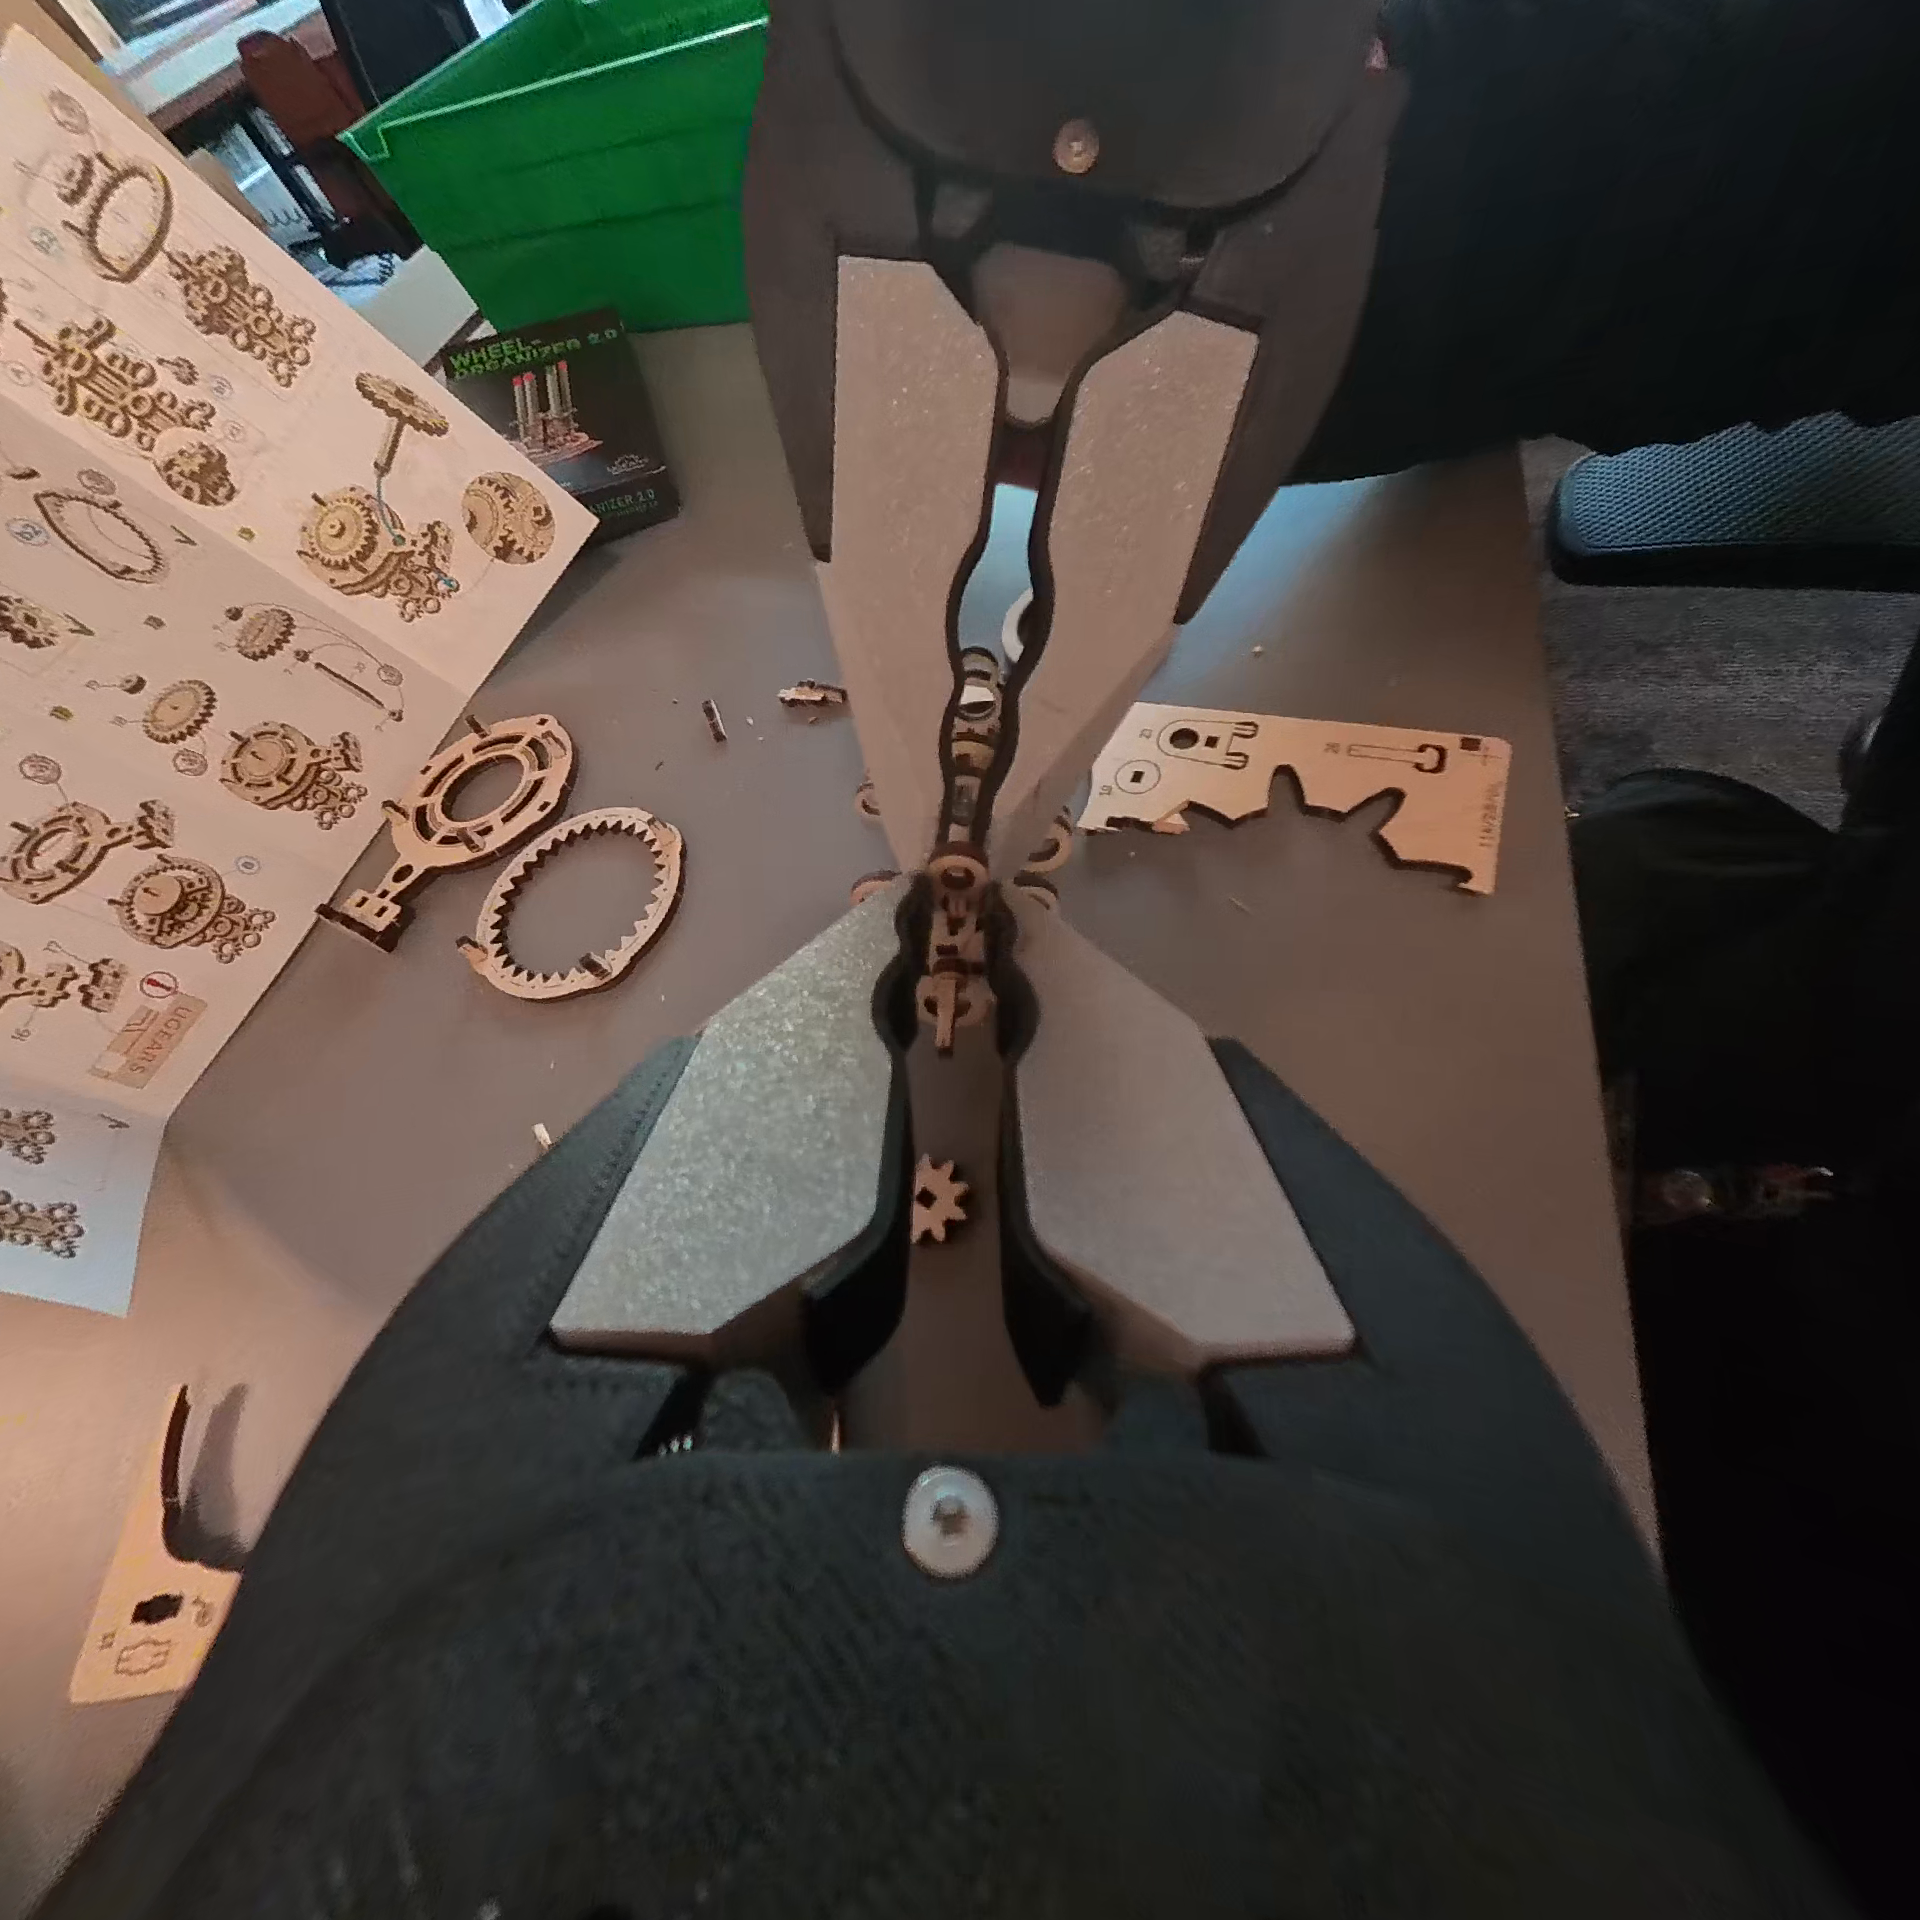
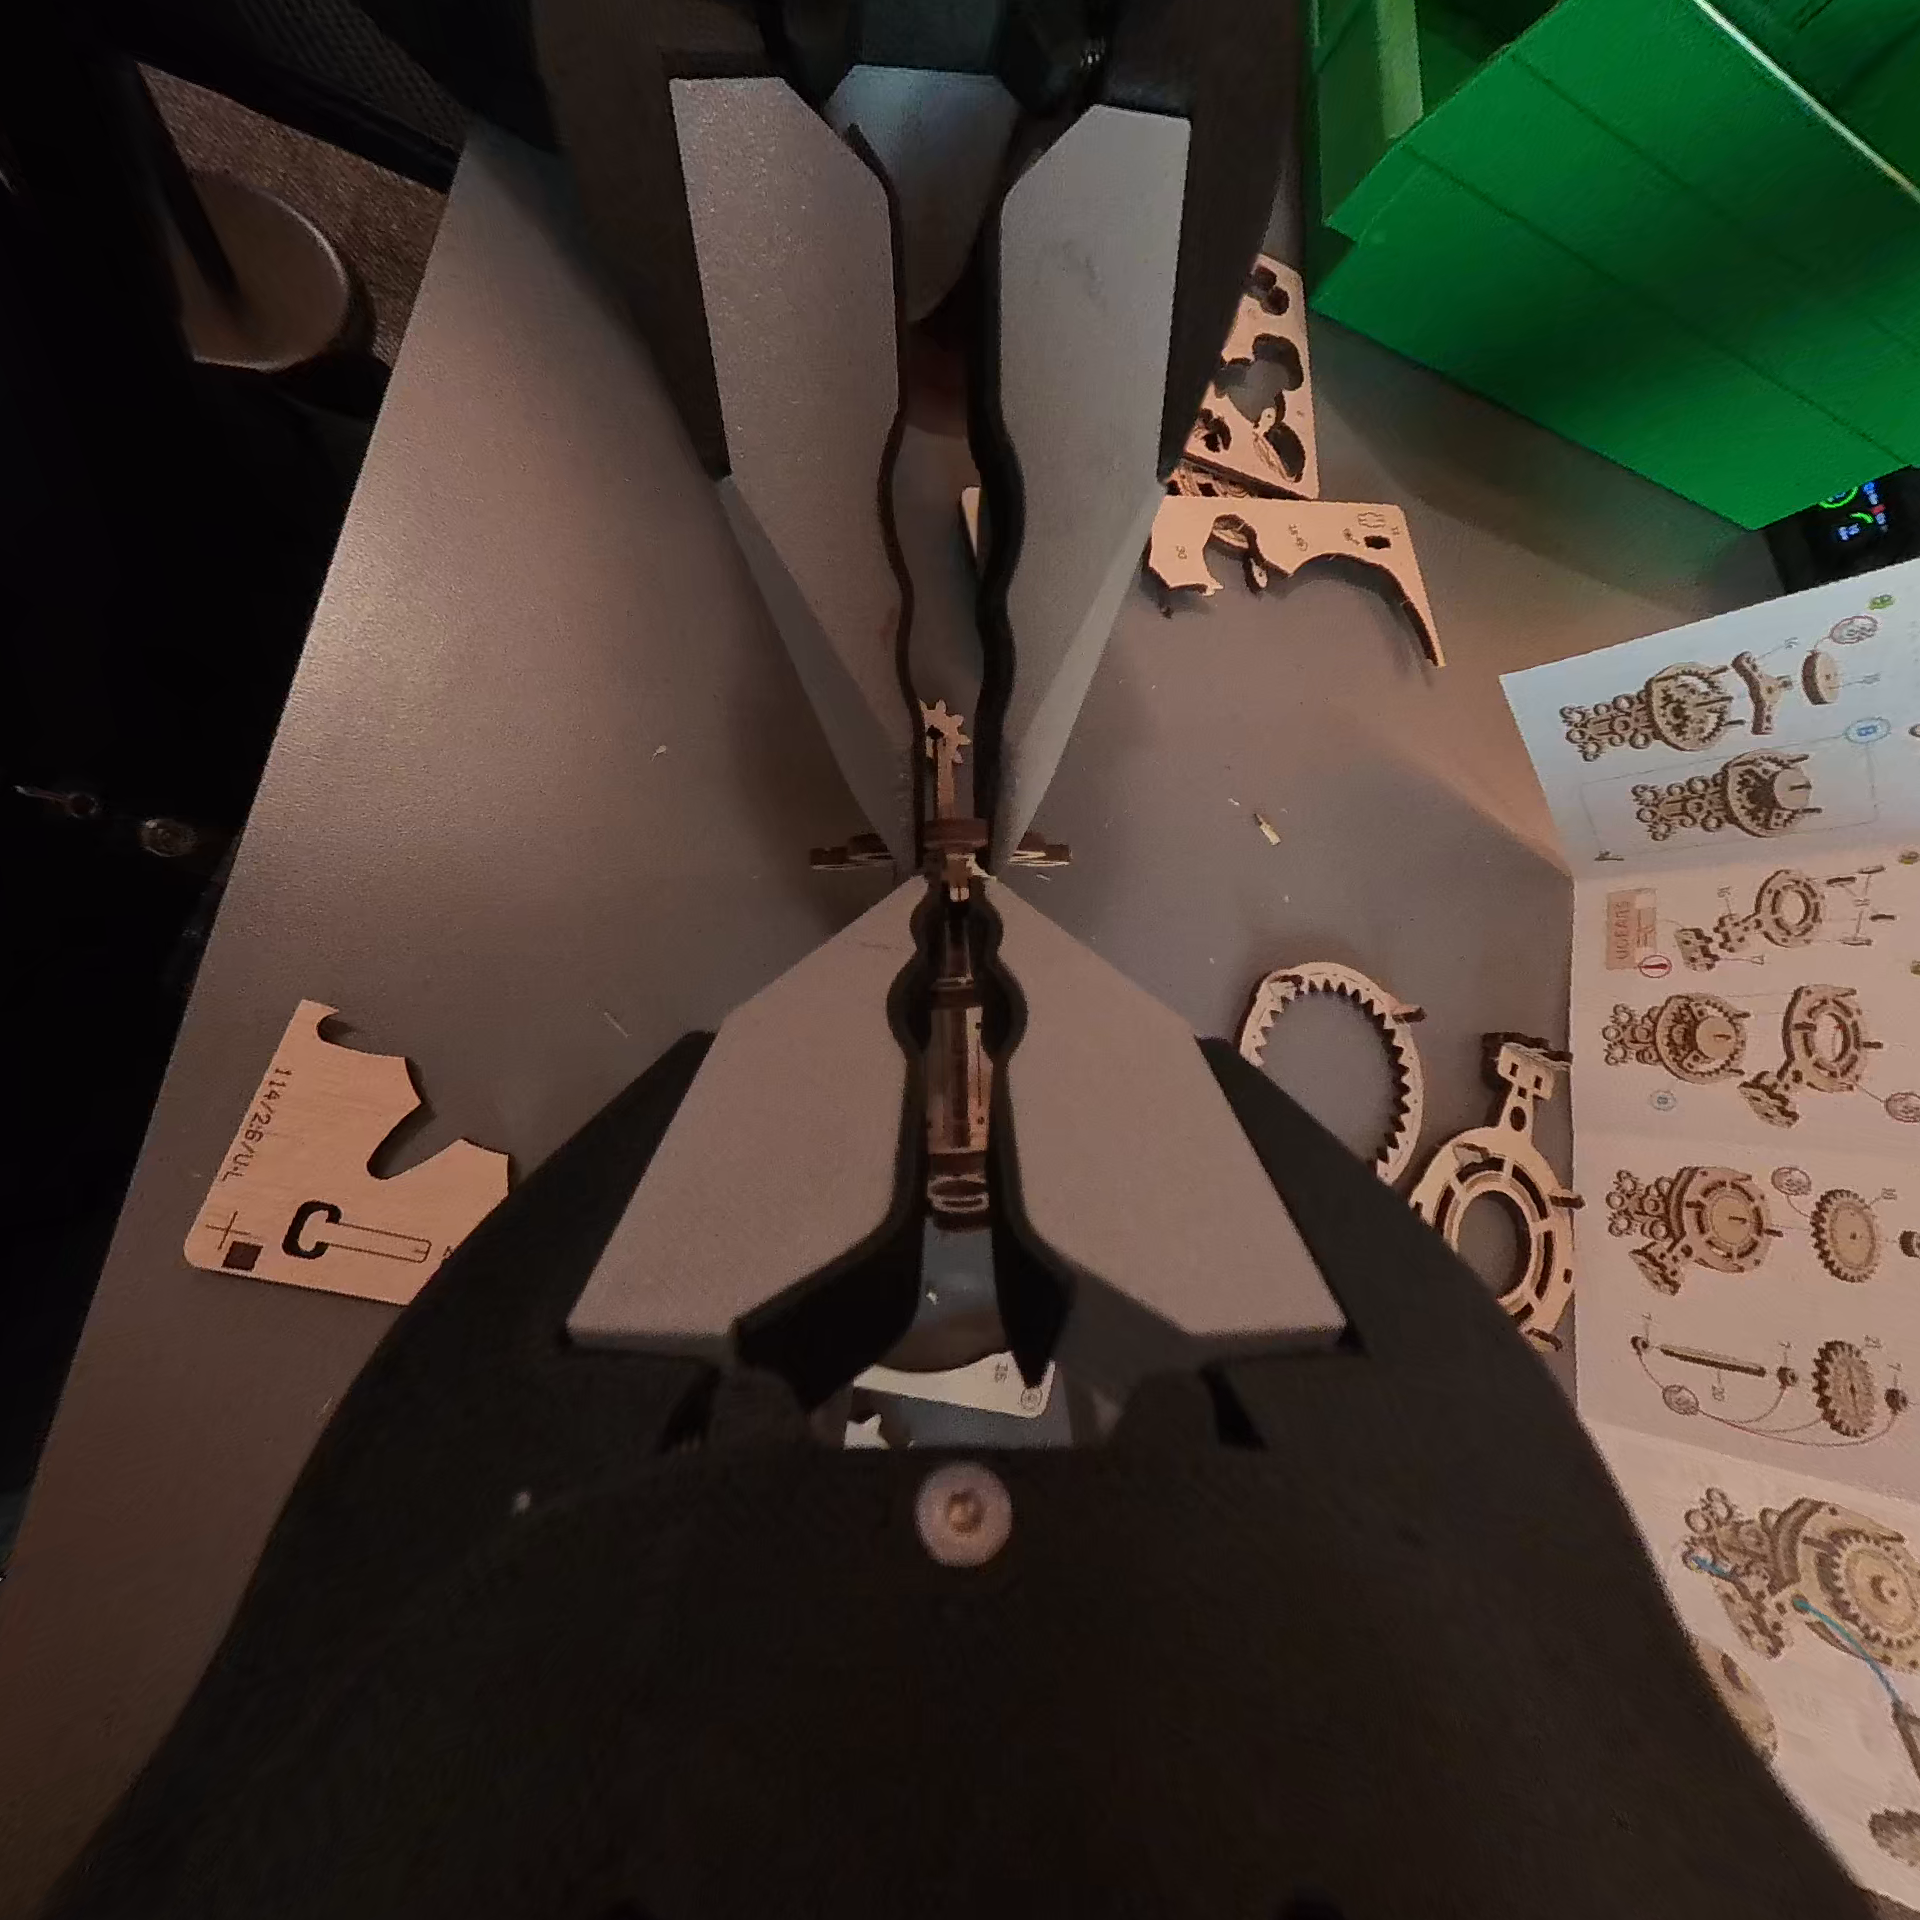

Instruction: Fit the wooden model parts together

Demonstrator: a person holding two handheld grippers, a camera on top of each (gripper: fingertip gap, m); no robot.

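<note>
The left gripper point(image 1: 954, 940), clamped on a small wooden axle piece point(image 1: 951, 961), meets tip to tip the right gripper point(image 1: 971, 800), pinching the gear-stack assembly point(image 2: 951, 1081) above the table point(image 1: 727, 831), so mating seems underway, needing a straight, aligned push.

A matte grey table point(image 1: 1299, 1039) fills the middle of both views, its far edge running down the right side of the left wrist view, where dark carpeted floor point(image 1: 1704, 665) shows beyond it. A green bin point(image 1: 582, 177) stands at the upper left of that view, with dim furniture behind it. At the right, a black mesh chair armrest point(image 1: 1745, 499) juts in.
</note>
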